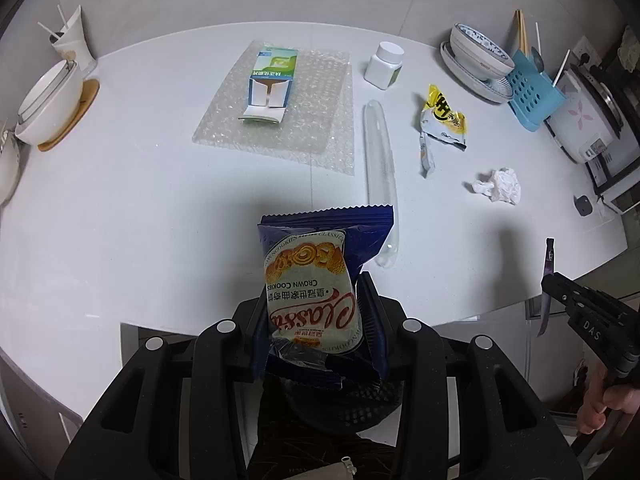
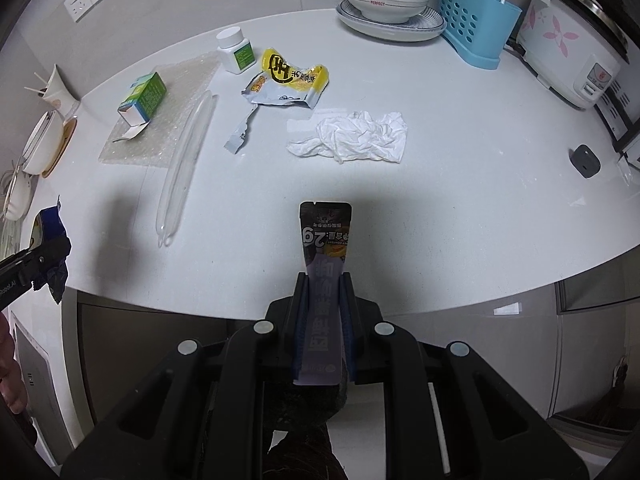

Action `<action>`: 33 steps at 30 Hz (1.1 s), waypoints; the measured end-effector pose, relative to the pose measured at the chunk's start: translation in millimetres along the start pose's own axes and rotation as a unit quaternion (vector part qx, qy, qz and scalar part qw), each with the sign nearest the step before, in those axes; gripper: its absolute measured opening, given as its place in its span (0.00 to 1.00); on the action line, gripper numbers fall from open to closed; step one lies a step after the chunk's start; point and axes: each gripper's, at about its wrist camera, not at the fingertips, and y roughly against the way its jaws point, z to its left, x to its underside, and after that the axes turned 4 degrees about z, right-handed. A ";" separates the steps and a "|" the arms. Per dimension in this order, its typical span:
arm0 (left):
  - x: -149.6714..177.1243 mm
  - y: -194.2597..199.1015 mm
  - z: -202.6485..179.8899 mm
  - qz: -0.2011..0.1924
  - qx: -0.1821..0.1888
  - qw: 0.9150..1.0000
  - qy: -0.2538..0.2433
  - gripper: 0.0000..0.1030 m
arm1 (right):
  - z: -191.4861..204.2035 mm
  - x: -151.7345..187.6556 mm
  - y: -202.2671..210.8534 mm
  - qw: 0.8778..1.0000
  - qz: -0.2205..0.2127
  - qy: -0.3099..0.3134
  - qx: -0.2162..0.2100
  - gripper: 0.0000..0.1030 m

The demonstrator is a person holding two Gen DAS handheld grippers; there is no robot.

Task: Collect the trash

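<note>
Fingers of both grippers are clamped: left gripper (image 1: 316, 300) on a cookie packet (image 1: 316, 280), right gripper (image 2: 323, 300) on a sachet (image 2: 322, 264); crumpled tissue (image 2: 356, 136) lies ahead, nearer the right.

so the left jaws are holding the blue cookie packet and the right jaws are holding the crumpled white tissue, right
Not quite. The left gripper does hold the blue cookie packet, but the right gripper holds a dark sachet. The right wrist view shows the crumpled white tissue lying loose on the table.

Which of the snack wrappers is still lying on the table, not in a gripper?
The torn yellow wrapper beside the white bottle. The blue cookie pack and dark sachet are each clamped in a gripper.
</note>
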 end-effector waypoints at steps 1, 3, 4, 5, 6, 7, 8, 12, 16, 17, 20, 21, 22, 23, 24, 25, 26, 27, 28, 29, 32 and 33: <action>2.9 2.0 -1.4 -0.002 0.000 1.000 0.000 0.37 | -0.1 1.4 1.3 1.000 -0.001 0.001 0.000 0.14; 7.5 4.9 -2.9 -0.004 0.002 1.000 0.000 0.37 | -0.3 5.2 4.6 1.000 -0.004 0.002 -0.002 0.14; 10.4 7.0 -3.9 -0.006 0.003 1.000 0.000 0.37 | 0.0 7.2 6.1 1.000 -0.005 0.003 -0.003 0.14; 13.4 8.9 -4.8 -0.007 0.003 1.000 -0.001 0.37 | 0.5 9.8 7.6 1.000 -0.006 0.005 -0.004 0.14; 16.0 10.2 -5.5 -0.008 0.003 1.000 -0.001 0.37 | 1.0 12.6 9.0 1.000 -0.007 0.006 -0.005 0.14; 19.3 11.9 -6.5 -0.010 0.003 1.000 0.000 0.37 | 1.3 15.5 10.3 1.000 -0.009 0.007 -0.006 0.14; 23.0 13.2 -7.5 -0.011 0.002 1.000 0.000 0.37 | 1.8 18.0 11.3 1.000 -0.009 0.008 -0.006 0.14; 38.2 14.4 -12.2 -0.010 0.005 1.000 -0.004 0.37 | 4.3 30.1 13.7 1.000 -0.009 0.015 -0.007 0.14; 53.4 14.9 -17.3 -0.009 0.011 1.000 -0.009 0.37 | 6.0 44.0 17.7 1.000 -0.012 0.019 -0.009 0.14; 57.2 15.0 -18.7 -0.009 0.014 1.000 -0.011 0.37 | 6.2 47.5 18.7 1.000 -0.013 0.020 -0.010 0.14; 66.8 17.2 -22.1 -0.012 0.027 0.999 -0.011 0.37 | 7.0 57.3 20.8 1.000 -0.013 0.020 -0.018 0.14; 69.9 18.5 -23.4 -0.015 0.029 0.999 -0.013 0.37 | 7.5 60.8 22.0 0.999 -0.014 0.021 -0.020 0.14; 73.4 20.3 -24.7 -0.019 0.030 0.999 -0.015 0.37 | 8.4 64.7 23.0 0.999 -0.015 0.022 -0.022 0.14; 76.1 21.4 -25.4 -0.020 0.031 0.999 -0.015 0.37 | 9.5 68.3 24.1 0.999 -0.016 0.023 -0.025 0.14; 78.9 22.2 -26.0 -0.021 0.033 0.999 -0.016 0.37 | 10.2 71.6 25.0 0.999 -0.016 0.024 -0.029 0.14; 82.7 23.2 -27.0 -0.023 0.034 0.999 -0.018 0.37 | 11.1 74.9 25.5 0.999 -0.017 0.025 -0.032 0.14; 85.7 23.5 -27.6 -0.024 0.033 0.999 -0.019 0.37 | 12.1 78.6 25.9 0.999 -0.018 0.026 -0.034 0.14; 88.0 23.4 -28.2 -0.024 0.032 0.999 -0.020 0.37 | 12.8 81.9 25.8 0.999 -0.019 0.027 -0.036 0.14; 91.1 22.7 -28.6 -0.023 0.033 0.999 -0.020 0.37 | 13.1 85.1 25.0 0.999 -0.018 0.027 -0.039 0.14; 94.6 21.6 -29.0 -0.022 0.034 0.999 -0.020 0.37 | 13.5 88.8 23.8 0.999 -0.017 0.027 -0.041 0.14; 104.8 18.3 -29.7 -0.020 0.036 0.999 -0.021 0.37 | 13.9 98.0 19.4 0.999 -0.013 0.027 -0.045 0.14; 108.2 16.8 -29.7 -0.019 0.037 0.999 -0.021 0.37 | 13.8 101.1 17.7 0.999 -0.011 0.027 -0.045 0.14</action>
